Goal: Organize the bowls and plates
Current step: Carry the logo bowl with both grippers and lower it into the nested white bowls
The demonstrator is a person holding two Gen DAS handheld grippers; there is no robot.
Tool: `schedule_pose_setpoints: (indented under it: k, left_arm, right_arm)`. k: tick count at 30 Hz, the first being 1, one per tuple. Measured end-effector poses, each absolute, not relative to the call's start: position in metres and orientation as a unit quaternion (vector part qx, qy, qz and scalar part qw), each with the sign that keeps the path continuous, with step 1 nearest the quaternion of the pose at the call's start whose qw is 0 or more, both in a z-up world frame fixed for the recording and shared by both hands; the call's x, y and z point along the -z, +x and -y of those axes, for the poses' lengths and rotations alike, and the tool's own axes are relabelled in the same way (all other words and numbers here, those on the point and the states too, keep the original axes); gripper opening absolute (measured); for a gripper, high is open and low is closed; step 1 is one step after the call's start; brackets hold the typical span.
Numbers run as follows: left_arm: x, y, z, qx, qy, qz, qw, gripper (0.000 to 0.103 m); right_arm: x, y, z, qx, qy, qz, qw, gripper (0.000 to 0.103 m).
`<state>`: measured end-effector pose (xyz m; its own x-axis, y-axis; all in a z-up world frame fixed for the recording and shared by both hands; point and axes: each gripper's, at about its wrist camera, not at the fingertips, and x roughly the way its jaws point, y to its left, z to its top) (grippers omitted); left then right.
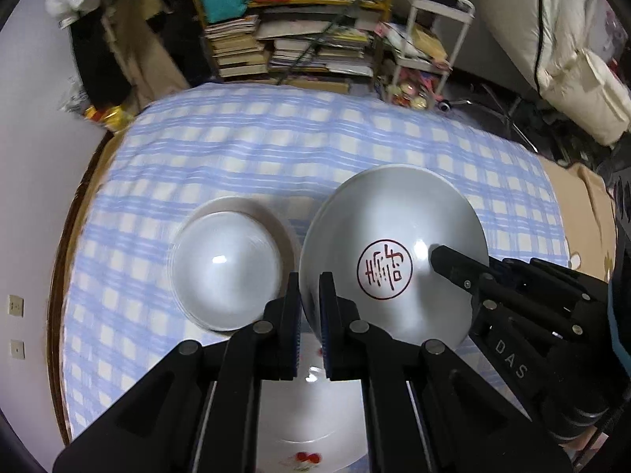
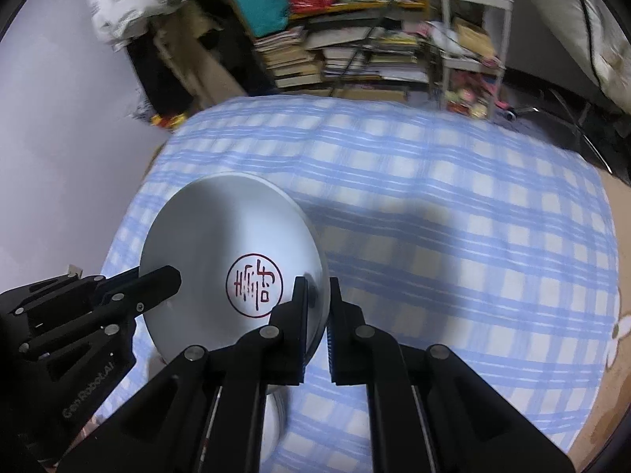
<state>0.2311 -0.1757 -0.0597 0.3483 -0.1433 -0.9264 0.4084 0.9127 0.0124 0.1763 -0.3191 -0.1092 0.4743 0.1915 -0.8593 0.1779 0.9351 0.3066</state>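
Broadly, four items, listed by size.

Bench (image 1: 276, 149): covered with a blue-and-white checked cloth; carries the crockery near its front edge. Cloth looks soft and loose, so a dish set down askew could drag or rock on it.

Stamped bowl (image 1: 388, 252): white, with a red seal mark on its inner floor; held off the bench between both tools, tilted steeply so its mouth faces the cameras and slightly up. Round, hence no long axis; its axis of symmetry points back toward the holder. Risk: a smooth glazed rim pinched at only two edge points could pivot or slip if either grip loosens first.

Smaller bowl (image 1: 228, 268): white, resting on the cloth just left of the stamped bowl, seemingly nested in another dish. Risk: the tilted rim could knock it during lowering.

Plate (image 1: 311, 425): white with a red motif, lying below the left gripper (image 1: 310, 329), mostly hidden.

Fingers: left pair narrow, clamped on the bowl's left rim; right gripper (image 2: 317, 331) narrow, fingers straddling the right rim, apparently gripping.
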Motion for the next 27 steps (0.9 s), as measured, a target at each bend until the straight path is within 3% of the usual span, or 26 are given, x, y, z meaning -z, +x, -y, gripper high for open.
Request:
schedule_pose_setpoints:
  k: [13, 27]
  left_arm:
    - [0.072, 0.243, 0.088, 0.116, 0.080, -0.554, 0.820, 0.009]
    - [0.118, 0.259, 0.064, 0.094, 0.026, -0.548, 0.831, 0.010]
  right_arm:
    - [0.106, 0.209, 0.229, -0.063, 0.128, -0.505, 0.851, 0.010]
    - [0.136, 0.224, 0.209, -0.093, 0.111, -0.485, 0.862, 0.011]
